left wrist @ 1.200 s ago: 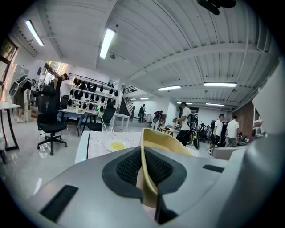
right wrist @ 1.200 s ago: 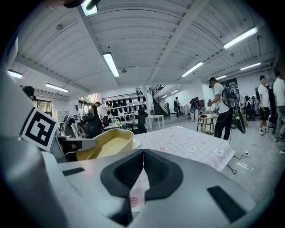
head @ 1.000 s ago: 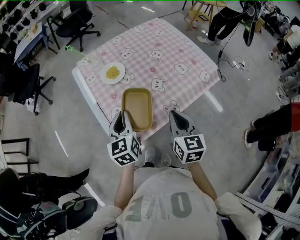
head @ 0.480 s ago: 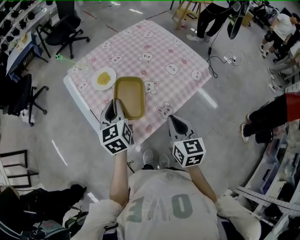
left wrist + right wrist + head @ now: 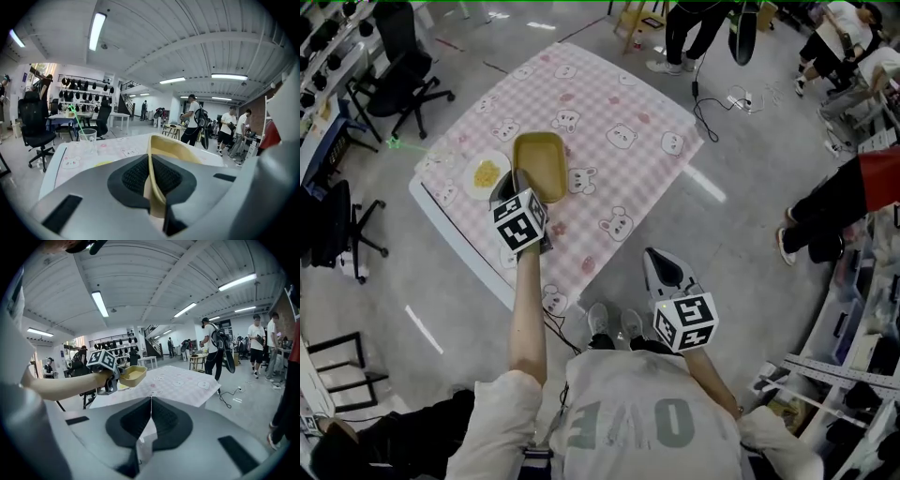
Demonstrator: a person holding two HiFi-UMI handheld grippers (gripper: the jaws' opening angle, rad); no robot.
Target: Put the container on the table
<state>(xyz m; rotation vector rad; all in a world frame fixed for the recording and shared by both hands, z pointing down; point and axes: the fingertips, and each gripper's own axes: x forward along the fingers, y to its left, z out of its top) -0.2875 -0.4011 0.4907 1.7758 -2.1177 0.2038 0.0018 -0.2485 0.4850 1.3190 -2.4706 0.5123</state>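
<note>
Left gripper (image 5: 517,184) grasps container (image 5: 540,164) by its near rim, above table (image 5: 619,178), right of plate (image 5: 486,174). Right gripper (image 5: 662,268) clenched, empty, near side off table.

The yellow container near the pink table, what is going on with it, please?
A person holds a two-jaw tool in each hand. The left tool is shut on the rim of the shallow yellow rectangular container, holding it in the air above the table with the pink checked cloth. It is not yet set down. The right tool is shut and empty.
</note>
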